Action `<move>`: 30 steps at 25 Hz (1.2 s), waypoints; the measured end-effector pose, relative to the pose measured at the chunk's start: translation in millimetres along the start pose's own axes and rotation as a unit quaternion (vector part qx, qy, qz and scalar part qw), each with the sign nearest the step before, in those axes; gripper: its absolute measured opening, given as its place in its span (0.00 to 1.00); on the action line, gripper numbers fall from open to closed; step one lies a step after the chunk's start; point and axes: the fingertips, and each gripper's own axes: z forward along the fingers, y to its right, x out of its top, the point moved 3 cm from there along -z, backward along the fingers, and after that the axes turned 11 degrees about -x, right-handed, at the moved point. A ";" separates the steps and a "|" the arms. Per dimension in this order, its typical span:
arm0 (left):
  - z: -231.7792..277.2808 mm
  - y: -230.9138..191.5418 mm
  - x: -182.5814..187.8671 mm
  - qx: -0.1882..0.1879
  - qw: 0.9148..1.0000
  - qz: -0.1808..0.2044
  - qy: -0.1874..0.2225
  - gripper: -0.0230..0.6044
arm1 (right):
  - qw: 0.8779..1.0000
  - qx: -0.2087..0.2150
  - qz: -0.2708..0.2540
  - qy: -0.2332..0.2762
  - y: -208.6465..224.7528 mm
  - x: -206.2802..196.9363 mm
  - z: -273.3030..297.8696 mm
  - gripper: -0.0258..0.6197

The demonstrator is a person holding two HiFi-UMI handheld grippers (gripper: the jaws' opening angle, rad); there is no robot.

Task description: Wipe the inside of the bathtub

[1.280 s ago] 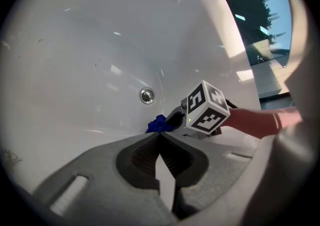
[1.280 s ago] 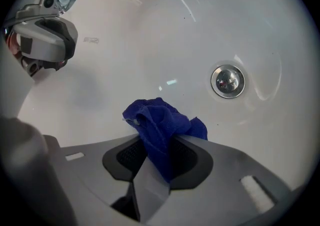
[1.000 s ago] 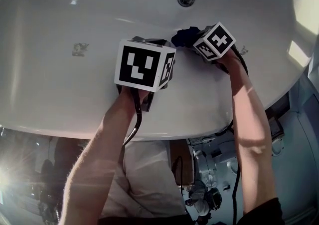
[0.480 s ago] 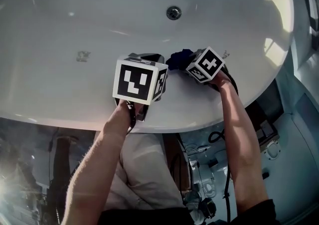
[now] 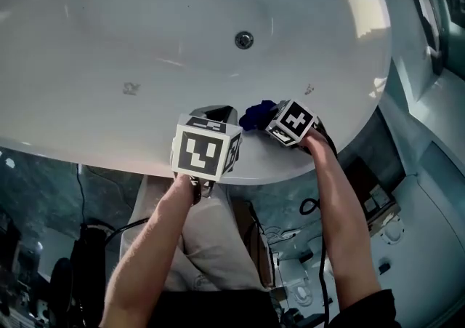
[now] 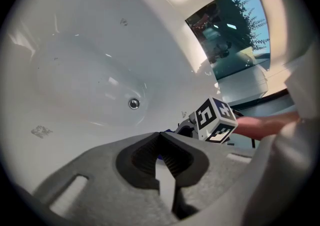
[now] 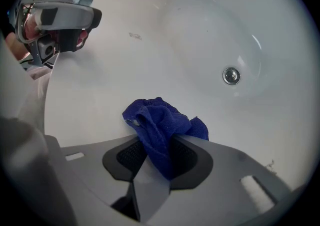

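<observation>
Where caught by the light, gleams glossy white: smooth oval bathtub (image 5: pixel 109 36), round metal drain (image 5: pixel 244 40) low in the basin, small grey smudge (image 5: pixel 131 89) on the near slope. Right gripper (image 7: pixel 159 142): grey jaws with ribbed black pads (image 7: pixel 126 157), clamped on a crumpled blue terry cloth (image 7: pixel 160 122), bunched above the tips and lying against the tub's inner wall just inside the near rim. Left gripper (image 6: pixel 161 134): tips pressed together, nothing held; sliver of blue low in the gap, perhaps that cloth beyond. Bare left forearm (image 5: pixel 156 246) and right forearm (image 5: pixel 338 210) stretched forward over the rim, side by side, the right reaching further in.
</observation>
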 end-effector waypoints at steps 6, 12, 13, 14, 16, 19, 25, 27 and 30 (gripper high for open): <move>-14.5 23.0 -6.2 0.000 1.000 0.023 -0.013 0.04 | 1.000 -0.018 -0.001 0.005 -23.7 -16.3 -26.6 0.24; -50.4 43.4 -17.1 0.017 0.999 0.038 -0.022 0.04 | 1.000 -0.022 -0.001 0.016 -62.6 -31.8 -61.4 0.24; -60.1 48.0 -18.9 0.020 0.999 0.038 -0.020 0.04 | 0.999 -0.029 -0.001 0.012 -66.7 -38.7 -65.9 0.24; -70.6 52.3 -19.4 0.024 0.999 0.040 -0.017 0.04 | 0.999 -0.034 -0.002 0.014 -71.0 -42.6 -70.7 0.24; -93.7 59.5 -16.0 0.032 0.999 0.044 -0.003 0.04 | 0.998 -0.048 -0.002 0.027 -74.8 -42.7 -81.4 0.24; -128.8 72.2 -15.1 0.041 0.998 0.047 0.021 0.04 | 0.997 -0.071 0.007 0.034 -80.8 -46.8 -98.6 0.24; -183.7 102.0 -19.1 0.067 0.994 0.061 0.068 0.04 | 0.994 -0.106 0.016 0.038 -101.6 -48.0 -118.1 0.24; -202.3 108.5 -17.5 0.075 0.991 0.068 0.086 0.04 | 0.992 -0.104 0.031 0.066 -112.0 -34.3 -129.7 0.24; -230.1 112.0 -13.7 0.088 0.987 0.064 0.120 0.04 | 0.988 -0.099 0.037 0.112 -124.8 -1.2 -151.5 0.24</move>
